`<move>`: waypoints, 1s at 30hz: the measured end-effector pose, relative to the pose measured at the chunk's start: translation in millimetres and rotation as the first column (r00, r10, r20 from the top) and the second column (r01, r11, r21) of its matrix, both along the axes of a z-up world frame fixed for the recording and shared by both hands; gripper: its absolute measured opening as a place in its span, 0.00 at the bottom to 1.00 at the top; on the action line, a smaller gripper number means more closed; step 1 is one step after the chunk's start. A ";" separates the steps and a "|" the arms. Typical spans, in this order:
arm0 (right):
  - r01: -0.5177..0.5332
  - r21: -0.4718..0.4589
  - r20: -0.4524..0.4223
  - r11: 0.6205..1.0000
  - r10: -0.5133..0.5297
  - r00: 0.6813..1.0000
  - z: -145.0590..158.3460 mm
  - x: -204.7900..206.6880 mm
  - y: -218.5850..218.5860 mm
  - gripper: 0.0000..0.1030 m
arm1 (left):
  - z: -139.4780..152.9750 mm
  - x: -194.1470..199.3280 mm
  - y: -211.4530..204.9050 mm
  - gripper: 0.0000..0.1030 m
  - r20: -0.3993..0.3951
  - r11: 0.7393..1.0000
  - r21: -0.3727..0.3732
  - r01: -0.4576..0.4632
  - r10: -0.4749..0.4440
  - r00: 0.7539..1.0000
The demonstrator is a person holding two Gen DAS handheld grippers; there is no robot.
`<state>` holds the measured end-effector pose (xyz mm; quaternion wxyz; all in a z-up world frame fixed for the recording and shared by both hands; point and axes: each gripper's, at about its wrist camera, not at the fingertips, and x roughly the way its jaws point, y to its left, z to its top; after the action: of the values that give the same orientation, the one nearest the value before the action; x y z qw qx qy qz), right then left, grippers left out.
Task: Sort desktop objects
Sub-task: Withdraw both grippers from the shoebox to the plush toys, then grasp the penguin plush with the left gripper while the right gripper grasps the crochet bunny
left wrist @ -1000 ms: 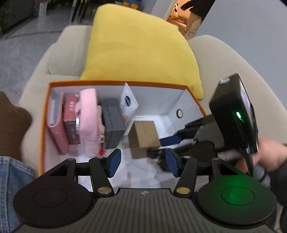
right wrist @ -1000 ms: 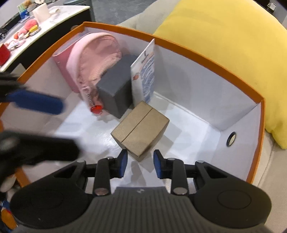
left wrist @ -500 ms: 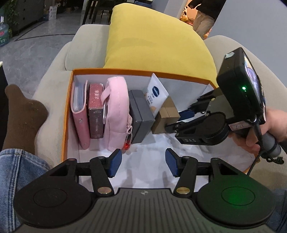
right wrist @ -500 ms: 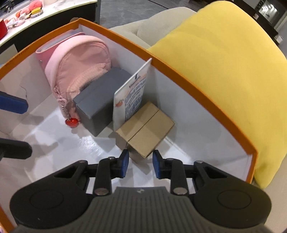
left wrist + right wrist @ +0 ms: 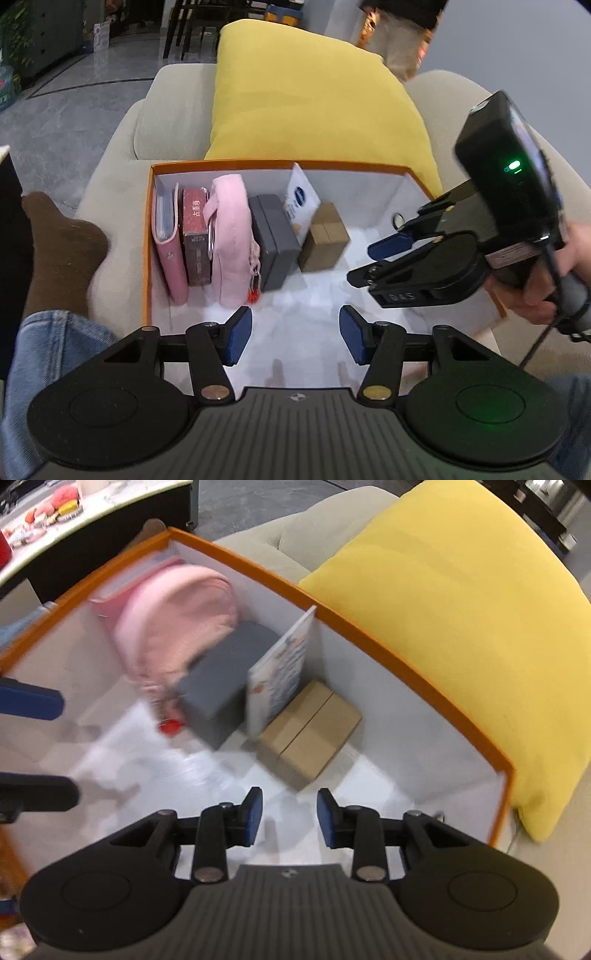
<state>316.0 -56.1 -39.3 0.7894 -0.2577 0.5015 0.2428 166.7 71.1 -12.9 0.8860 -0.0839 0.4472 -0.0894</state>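
Left tongs [image 5: 295, 339]: jaws spread wide, blue pads [image 5: 236, 338] facing each other, nothing between them, pointing forward and down. Right tongs [image 5: 290, 821]: jaws parted, narrower gap, nothing gripped. From left wrist view, right tongs [image 5: 373, 258] reach in from right side, tilted leftward, person's right hand [image 5: 550, 280] wrapped round handle at far right edge.

Brown cardboard box [image 5: 324, 242] upright beside white packet [image 5: 301, 201], inside orange bin [image 5: 147, 236].

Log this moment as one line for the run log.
left claw open, empty | right claw open, empty | cardboard box resting in orange box
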 end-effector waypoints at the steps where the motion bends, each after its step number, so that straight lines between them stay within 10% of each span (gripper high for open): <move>1: 0.014 0.011 -0.013 1.000 -0.014 1.000 7.5 -9.7 -1.3 0.34 | 3.9 -6.1 -2.2 0.60 -0.008 1.000 0.006 0.010 -0.010 1.000; 7: 0.051 0.066 -0.025 0.996 -0.050 0.998 40.0 -78.5 -13.9 0.37 | 18.2 -51.0 -11.4 0.60 -0.103 0.996 0.087 0.031 -0.022 0.994; 11: 0.082 0.080 0.123 0.993 -0.091 0.988 53.3 -123.1 -19.9 0.40 | 18.8 -91.0 -13.8 0.60 -0.131 0.990 0.136 0.028 -0.010 0.991; 30: 0.268 0.338 -0.263 0.902 -0.183 0.947 -22.2 -251.2 -30.4 0.42 | -51.7 -174.9 -5.2 0.60 -0.325 0.981 0.040 -0.192 0.194 0.926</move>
<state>64.8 -86.4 -61.5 0.7845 -0.0155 0.5595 0.2669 -8.2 65.9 -64.7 0.8042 -0.1380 0.5779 0.0150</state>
